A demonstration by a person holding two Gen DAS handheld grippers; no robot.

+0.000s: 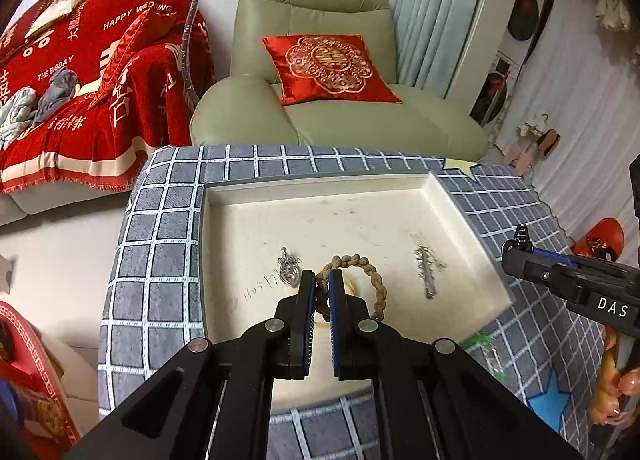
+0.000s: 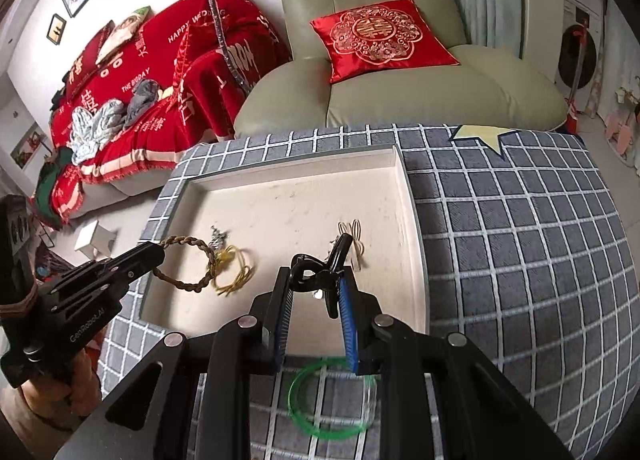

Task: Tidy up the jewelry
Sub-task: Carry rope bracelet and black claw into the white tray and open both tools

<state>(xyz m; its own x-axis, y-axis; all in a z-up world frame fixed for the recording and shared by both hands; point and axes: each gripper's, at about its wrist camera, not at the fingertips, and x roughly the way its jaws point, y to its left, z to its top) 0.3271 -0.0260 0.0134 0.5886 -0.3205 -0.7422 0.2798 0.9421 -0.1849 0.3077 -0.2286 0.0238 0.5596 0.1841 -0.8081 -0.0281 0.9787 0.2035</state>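
Left tongs (image 1: 321, 284) clamped on braided bracelet (image 1: 370, 274) in cream tray (image 1: 448, 196); right tongs (image 2: 314, 284) clamped on black hair clip (image 2: 320, 272) over tray; advise lowering each fully before letting go, keeping pieces well apart.

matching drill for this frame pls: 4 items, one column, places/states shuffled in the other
Items:
1. braided bracelet
2. black hair clip
3. green bangle
4. silver heart pendant

Places/states:
A. on the checked cloth, outside the tray
B. between the left tool's fingers
C. lying free in the tray
D. between the right tool's fingers

Pairs: 1-B, 2-D, 3-A, 4-C
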